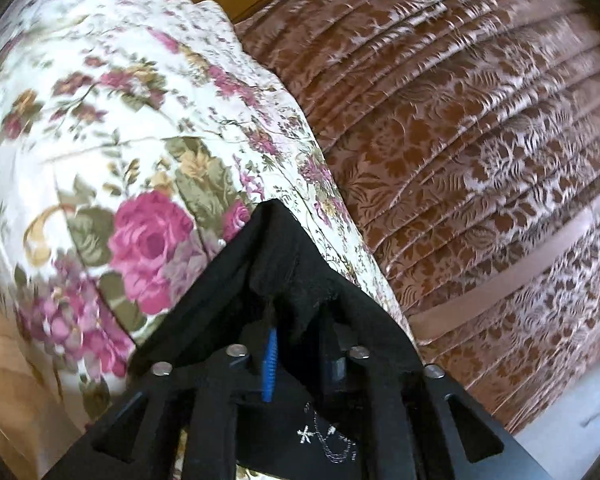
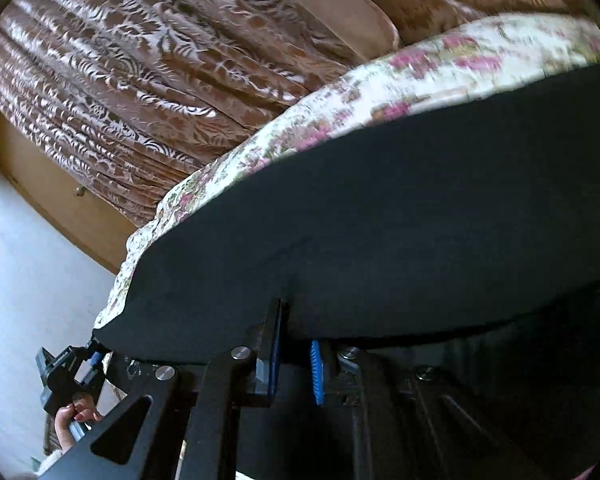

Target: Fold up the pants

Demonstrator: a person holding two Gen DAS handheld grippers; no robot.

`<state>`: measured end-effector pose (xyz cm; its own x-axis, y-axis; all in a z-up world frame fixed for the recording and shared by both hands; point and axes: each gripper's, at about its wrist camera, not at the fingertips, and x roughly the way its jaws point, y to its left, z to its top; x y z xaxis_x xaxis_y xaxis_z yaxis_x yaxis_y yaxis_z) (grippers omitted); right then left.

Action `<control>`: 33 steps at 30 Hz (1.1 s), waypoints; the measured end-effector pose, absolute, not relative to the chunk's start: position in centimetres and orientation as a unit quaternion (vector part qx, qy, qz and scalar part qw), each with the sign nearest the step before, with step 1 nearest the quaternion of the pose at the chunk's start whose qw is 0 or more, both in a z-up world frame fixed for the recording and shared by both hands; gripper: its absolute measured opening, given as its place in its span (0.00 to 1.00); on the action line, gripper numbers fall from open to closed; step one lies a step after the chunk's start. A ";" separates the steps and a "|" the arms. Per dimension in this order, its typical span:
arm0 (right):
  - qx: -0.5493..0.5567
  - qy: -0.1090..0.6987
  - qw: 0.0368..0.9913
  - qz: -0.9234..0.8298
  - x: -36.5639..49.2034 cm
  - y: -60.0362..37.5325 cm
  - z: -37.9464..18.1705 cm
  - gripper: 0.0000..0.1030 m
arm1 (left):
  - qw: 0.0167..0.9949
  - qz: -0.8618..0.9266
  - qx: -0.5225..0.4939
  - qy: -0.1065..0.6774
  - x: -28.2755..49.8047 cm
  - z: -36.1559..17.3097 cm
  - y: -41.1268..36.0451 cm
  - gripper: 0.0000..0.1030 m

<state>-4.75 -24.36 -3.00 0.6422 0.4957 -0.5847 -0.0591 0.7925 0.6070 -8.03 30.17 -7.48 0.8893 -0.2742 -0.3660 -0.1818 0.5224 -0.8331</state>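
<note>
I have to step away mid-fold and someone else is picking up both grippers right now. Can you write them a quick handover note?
Left gripper: shut on a bunched corner of the black pants, lifted above the floral quilt.
Right gripper: shut on the pants edge; the cloth spans taut across the view toward the left gripper.
Pants: held up between both grippers over the quilt, with the brown patterned bedspread beyond.
Done: both grips taken and the cloth raised.
Left: carry the held edge over to make the fold, lay it flat on the quilt, release. How many folds are already made cannot be told.
</note>
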 end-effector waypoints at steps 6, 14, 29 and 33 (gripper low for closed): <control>0.263 0.388 0.868 0.162 -4.8 -24.4 -2.8 0.11 | 0.804 -0.060 -0.548 0.223 -9.1 -7.9 30.5 0.65; 0.270 0.393 0.864 0.163 -4.9 -24.6 -2.6 0.19 | 0.776 -0.104 -0.583 0.219 -9.3 -7.6 29.7 0.85; 0.367 0.372 0.849 0.081 -4.5 -30.1 -2.6 0.19 | 0.808 -0.059 -0.510 0.289 -5.2 -7.5 27.9 0.06; 0.365 0.363 0.853 0.088 -4.5 -30.9 -1.8 0.08 | 0.795 -0.076 -0.539 0.269 -5.9 -6.7 29.0 0.06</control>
<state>-4.53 -30.90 -1.78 0.7210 0.4145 -0.5553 0.1152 0.7185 0.6859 -5.94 28.98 -6.66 0.8435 -0.4112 -0.3455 -0.1689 0.4076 -0.8974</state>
